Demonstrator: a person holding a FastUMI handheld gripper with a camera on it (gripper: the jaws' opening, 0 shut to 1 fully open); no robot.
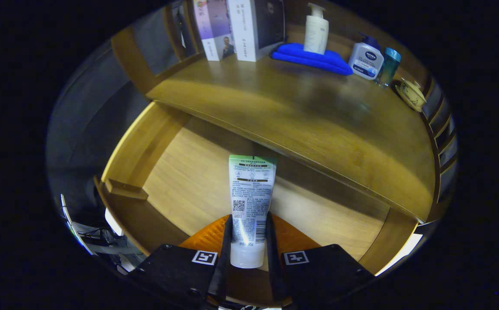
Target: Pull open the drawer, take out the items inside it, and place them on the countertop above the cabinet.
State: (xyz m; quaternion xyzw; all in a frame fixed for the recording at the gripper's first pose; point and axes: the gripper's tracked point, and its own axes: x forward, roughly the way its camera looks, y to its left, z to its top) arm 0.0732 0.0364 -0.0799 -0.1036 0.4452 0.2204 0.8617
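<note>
Warm brown wood makes up the whole scene: a polished wooden worktop (318,116) curves across the top of the cabinet, and below it a pale wooden drawer (189,172) stands pulled open, its floor bare apart from what the gripper carries. The hand-held gripper (249,245) is pinching a white plastic tube with a green end and printed back label (250,202); both fingers press on its lower body just above the cap, and the tube points forward over the drawer floor, its far end close under the worktop's front edge. Along the back of the worktop stand 2 white boxes (241,30), a cream pump bottle (316,30) resting on a folded blue cloth (314,58), a white-and-blue pump bottle (366,58), a teal cylindrical bottle (389,64) touching it, and a small cream-coloured cup (411,92) near the right end. The tube seems lifted and ready to go up onto the worktop. The main risk, as I judge it, is that the tube's far end catches the overhanging edge on the way up and twists out of the grip, since it is held near 1 end only. Setting it too far back could also knock the bottles.
</note>
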